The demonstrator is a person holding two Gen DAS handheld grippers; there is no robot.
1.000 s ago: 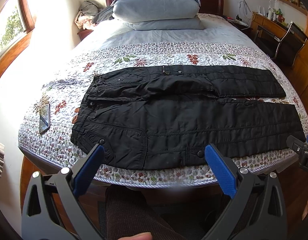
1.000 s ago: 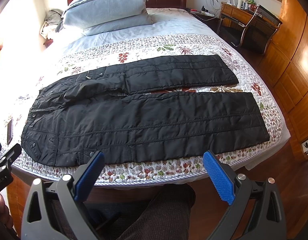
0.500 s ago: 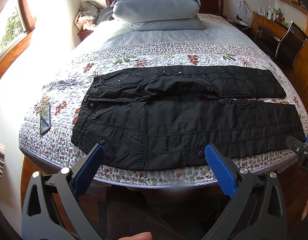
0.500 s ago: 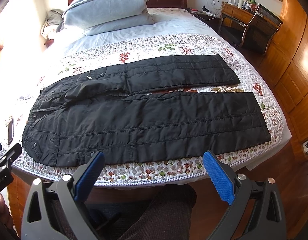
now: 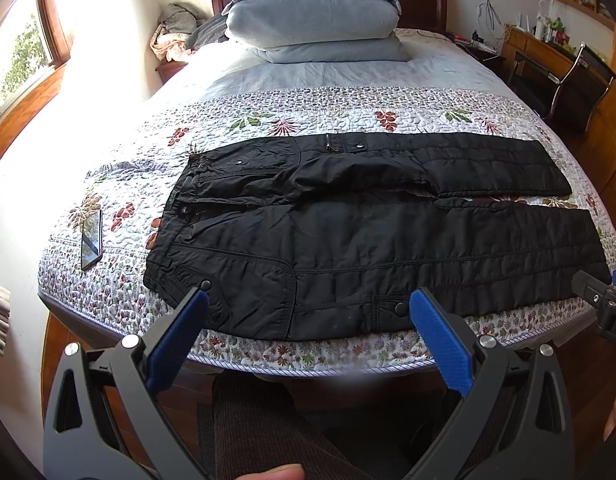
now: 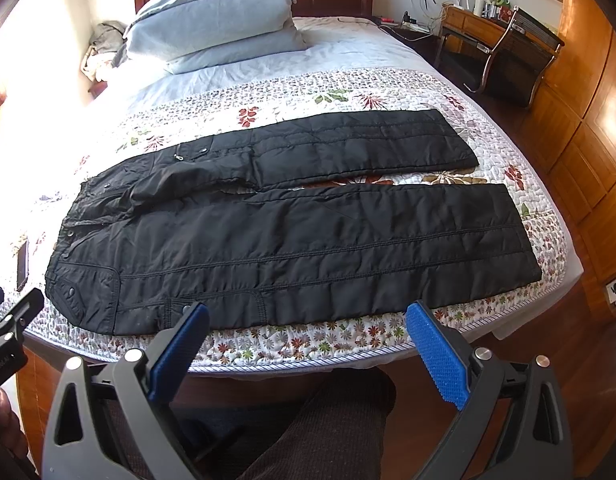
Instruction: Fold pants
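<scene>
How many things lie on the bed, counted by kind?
Pants: 1
Pillows: 2
Phone: 1
Total: 4

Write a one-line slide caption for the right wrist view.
Open right gripper poised before black pants spread flat on a floral quilt.

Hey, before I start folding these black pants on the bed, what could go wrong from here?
The smartphone lies on the quilt just past the waistband; dragging the black pants could nudge it off. The near leg lies along the mattress edge, so it may slide off. The fabric looks slick and puffy, so the open left gripper and right gripper could lose it.
</scene>
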